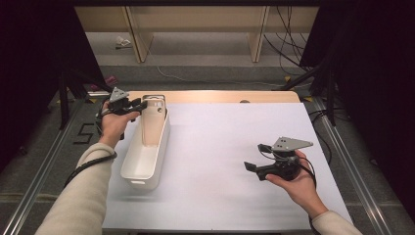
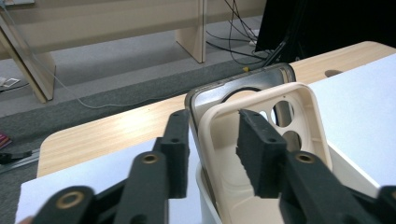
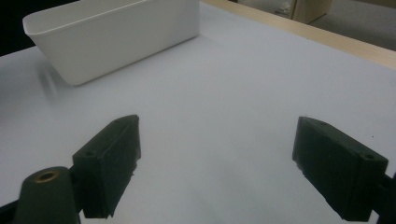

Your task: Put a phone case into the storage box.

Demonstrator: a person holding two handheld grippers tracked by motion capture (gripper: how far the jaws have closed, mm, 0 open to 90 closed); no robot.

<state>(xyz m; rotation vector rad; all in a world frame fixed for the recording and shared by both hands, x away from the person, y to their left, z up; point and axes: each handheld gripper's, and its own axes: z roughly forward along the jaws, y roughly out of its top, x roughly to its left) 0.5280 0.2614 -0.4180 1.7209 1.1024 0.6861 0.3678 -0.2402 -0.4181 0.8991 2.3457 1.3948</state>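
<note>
A long white bin (image 1: pixel 147 182) lies at the left of the white sheet (image 1: pixel 220 161). Two phone cases stand upright in its far end: a cream case (image 2: pixel 308 121) in front and a grey-rimmed case (image 2: pixel 261 77) right behind it. My left gripper (image 1: pixel 142 104) is at that end, open. In the left gripper view its jaws (image 2: pixel 212 140) straddle the cases' left edge, one jaw outside and one inside the cream case, with a gap left. My right gripper (image 1: pixel 255 156) hovers low over the sheet at the right. It (image 3: pixel 217 154) is wide open and empty, and the bin (image 3: pixel 116 42) lies far ahead of it.
The sheet covers most of a wooden table whose far edge (image 1: pixel 220 95) shows as a bare strip. Beyond it are wooden shelf legs (image 1: pixel 258 39) and cables (image 1: pixel 288 44) on the floor. Metal rails (image 1: pixel 352 166) run along both sides of the table.
</note>
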